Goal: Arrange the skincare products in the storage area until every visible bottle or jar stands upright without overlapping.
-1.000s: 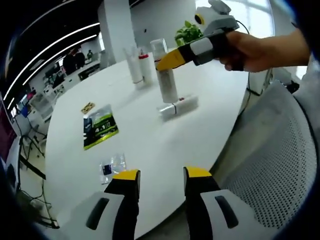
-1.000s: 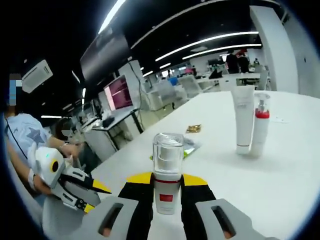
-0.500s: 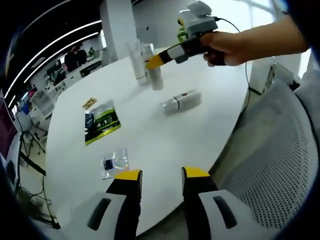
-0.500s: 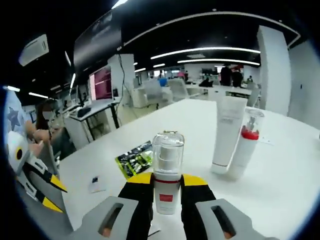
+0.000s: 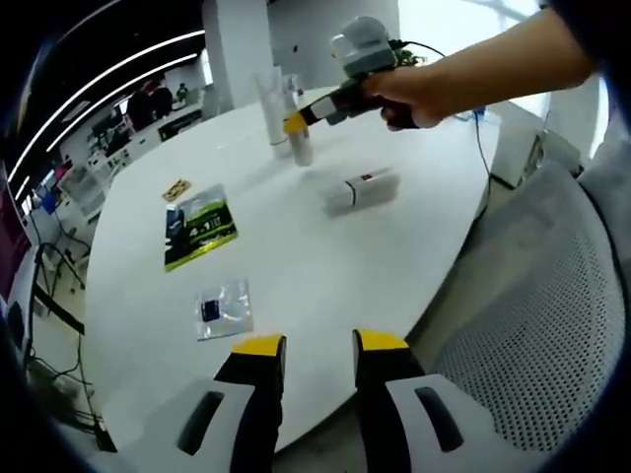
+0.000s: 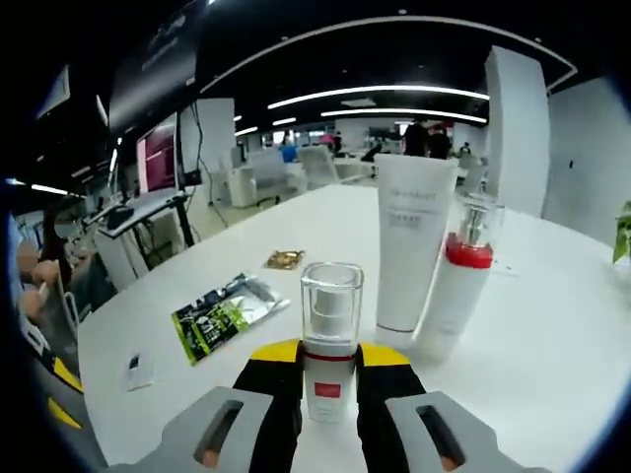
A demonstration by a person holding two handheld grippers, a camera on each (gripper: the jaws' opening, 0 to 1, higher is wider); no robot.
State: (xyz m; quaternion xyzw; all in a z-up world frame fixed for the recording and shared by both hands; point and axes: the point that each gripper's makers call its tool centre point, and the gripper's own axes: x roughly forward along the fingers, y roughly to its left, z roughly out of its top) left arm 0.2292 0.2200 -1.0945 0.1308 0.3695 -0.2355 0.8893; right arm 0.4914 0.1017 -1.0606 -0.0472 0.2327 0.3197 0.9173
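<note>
Right gripper [image 6: 330, 370] clamps pump bottle [image 6: 330, 335]; left gripper [image 5: 308, 347] empty, jaws apart, fallen bottle [image 5: 359, 188] ahead.

The only mark I can make out is "4.1" on the green sachet [image 5: 199, 229]; the white tube's [image 6: 412, 241] print is too blurred.

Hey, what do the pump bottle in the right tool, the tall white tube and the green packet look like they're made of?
Pump bottle: clear glossy cap over a white body, probably hard plastic, possibly glass; the pump shows through the cap.
White tube: matte opaque plastic, likely a squeeze tube; it tapers toward its base.
Green packet: thin foil or plastic film, judging by its crinkled, silvery, shiny edge.
</note>
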